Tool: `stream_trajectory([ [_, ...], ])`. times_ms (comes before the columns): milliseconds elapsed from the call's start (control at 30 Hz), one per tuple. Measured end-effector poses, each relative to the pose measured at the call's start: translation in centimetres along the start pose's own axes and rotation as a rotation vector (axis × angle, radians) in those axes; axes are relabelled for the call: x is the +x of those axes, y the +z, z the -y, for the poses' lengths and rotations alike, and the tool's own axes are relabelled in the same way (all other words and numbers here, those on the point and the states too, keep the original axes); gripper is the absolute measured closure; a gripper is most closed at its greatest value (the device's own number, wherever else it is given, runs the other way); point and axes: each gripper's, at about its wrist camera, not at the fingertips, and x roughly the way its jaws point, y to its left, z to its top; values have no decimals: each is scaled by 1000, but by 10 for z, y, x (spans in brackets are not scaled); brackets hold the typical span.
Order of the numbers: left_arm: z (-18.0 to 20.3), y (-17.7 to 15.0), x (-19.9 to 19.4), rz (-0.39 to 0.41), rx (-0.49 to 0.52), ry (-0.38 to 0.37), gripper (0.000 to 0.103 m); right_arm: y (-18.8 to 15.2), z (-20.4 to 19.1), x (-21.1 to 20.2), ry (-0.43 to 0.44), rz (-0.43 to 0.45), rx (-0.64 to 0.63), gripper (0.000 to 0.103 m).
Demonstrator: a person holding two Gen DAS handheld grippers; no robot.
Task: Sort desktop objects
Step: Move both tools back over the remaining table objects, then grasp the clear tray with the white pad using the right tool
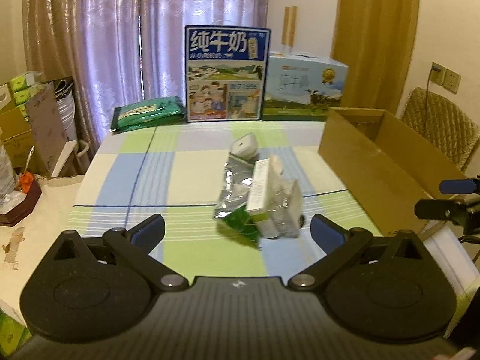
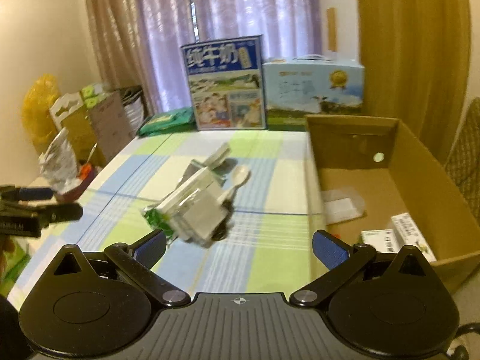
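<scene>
A small heap lies mid-table on the checked cloth: a silver-and-green foil pouch [image 1: 232,192], a white and green carton [image 1: 261,195] leaning on it, a clear-wrapped white box [image 1: 288,207] and a white rounded case [image 1: 243,145] behind. In the right wrist view the same heap shows the carton [image 2: 192,192], the green pouch end [image 2: 156,219] and a white plastic spoon [image 2: 237,180]. My left gripper [image 1: 237,231] stands open just short of the heap. My right gripper [image 2: 238,244] is open too, nothing between its fingers, the heap just ahead.
An open cardboard box [image 2: 420,162] stands at the table's right with small white packets [image 2: 411,231] inside. Two milk cartons [image 1: 226,73] and a green wipes pack [image 1: 148,112] line the far edge. Clutter and boxes [image 1: 18,138] sit off the left side.
</scene>
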Motion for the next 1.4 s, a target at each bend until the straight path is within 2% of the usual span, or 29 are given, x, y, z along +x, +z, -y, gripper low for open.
stream_trajectory([
  [367, -11, -12, 48, -41, 46, -6, 2, -16, -17, 49, 36, -40, -81, 2],
  [600, -13, -13, 93, -44, 47, -17, 2, -16, 0, 94, 76, -80, 94, 2],
  [833, -18, -10, 127, -27, 75, -37, 2, -15, 9, 126, 107, -92, 144, 2],
  [967, -27, -10, 143, -58, 49, -50, 2, -14, 14, 142, 130, -106, 188, 2],
  [1133, -36, -3, 151, -58, -7, -59, 2, -12, 26, 160, 199, -119, 344, 2],
  [1333, -37, -1, 157, -70, 22, -22, 2, -7, 28, 177, 232, -112, 394, 4],
  [1400, -38, 0, 158, -72, 19, -21, 2, -6, 28, 183, 246, -116, 408, 9],
])
